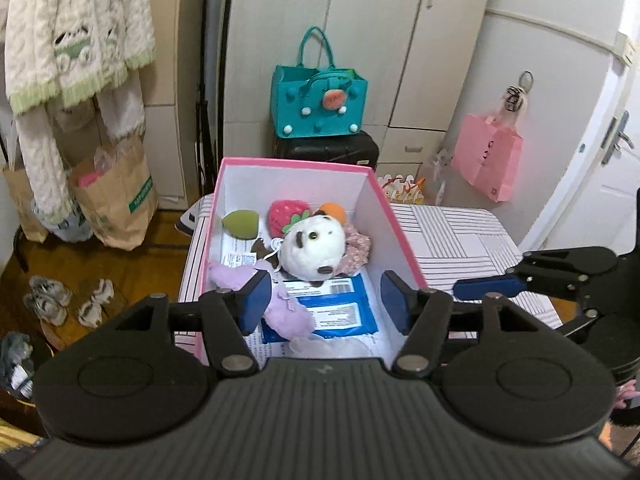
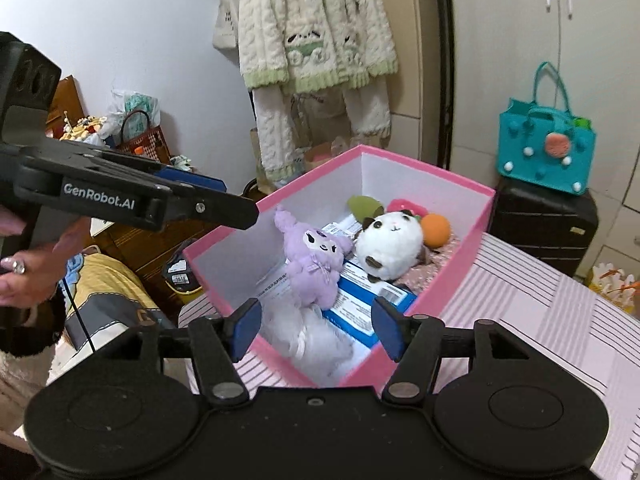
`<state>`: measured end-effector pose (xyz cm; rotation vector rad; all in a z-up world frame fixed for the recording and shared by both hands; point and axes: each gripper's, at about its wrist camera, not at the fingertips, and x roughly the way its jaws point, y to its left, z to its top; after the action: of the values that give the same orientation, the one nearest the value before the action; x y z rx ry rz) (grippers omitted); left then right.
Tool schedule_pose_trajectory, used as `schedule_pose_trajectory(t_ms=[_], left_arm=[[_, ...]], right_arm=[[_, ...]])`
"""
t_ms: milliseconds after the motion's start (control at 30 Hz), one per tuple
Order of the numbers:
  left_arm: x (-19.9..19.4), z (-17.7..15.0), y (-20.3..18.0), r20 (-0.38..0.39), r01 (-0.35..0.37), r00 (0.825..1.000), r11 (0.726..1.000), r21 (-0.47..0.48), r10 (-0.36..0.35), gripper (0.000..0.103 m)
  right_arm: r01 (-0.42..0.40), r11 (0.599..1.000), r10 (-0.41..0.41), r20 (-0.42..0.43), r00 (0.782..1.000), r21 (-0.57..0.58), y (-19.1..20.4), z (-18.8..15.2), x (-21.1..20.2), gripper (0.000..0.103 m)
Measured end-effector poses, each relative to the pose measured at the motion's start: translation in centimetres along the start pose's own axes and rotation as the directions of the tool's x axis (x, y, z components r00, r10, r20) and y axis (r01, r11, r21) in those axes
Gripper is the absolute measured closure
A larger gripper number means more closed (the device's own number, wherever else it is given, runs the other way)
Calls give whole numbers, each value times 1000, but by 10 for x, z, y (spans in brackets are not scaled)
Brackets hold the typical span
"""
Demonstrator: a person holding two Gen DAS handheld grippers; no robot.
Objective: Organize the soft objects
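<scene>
Plush purple toy (image 2: 316,266) lies in the pink box (image 2: 460,276), light and squashy, best pinched mid-body; left hand-held gripper (image 1: 324,300) and right hand-held gripper (image 2: 316,326) both gape empty.

The pink box (image 2: 456,276) is open from above. Its far half is crowded by plush toys (image 2: 390,246); the near corner, blurred, appears less filled.

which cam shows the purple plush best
The right wrist view: the purple plush lies whole in the pink box, face visible. In the left wrist view the left gripper hides part of it.
</scene>
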<state>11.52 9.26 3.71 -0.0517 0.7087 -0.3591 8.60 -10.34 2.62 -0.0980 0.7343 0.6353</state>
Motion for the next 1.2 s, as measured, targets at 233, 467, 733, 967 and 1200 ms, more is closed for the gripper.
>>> schedule_pose_trajectory(t_ms=[233,467,733,967,1200], left_arm=[[-22,-1,-31,-5,13,1000,998,67,-13,39],[-42,-8,-56,-22,54,998,991,122,-51,34],[-51,-13,-80,-56,76,996,984,160,-68,14],[-49,-20,-86,-22,20,1000,980,196,-16,0],[-42,-31,-89,-50,-124,989,971,203,137,0]], right_arm=[[48,999,-47,40,998,-25,11,-14,-43,32],[90,996,-90,41,995,11,11,-27,-77,27],[192,976,-190,-31,981,104,5,-34,-91,8],[277,952,-282,21,959,134,5,-48,-100,4],[281,944,-304,128,944,173,5,-63,-116,4]])
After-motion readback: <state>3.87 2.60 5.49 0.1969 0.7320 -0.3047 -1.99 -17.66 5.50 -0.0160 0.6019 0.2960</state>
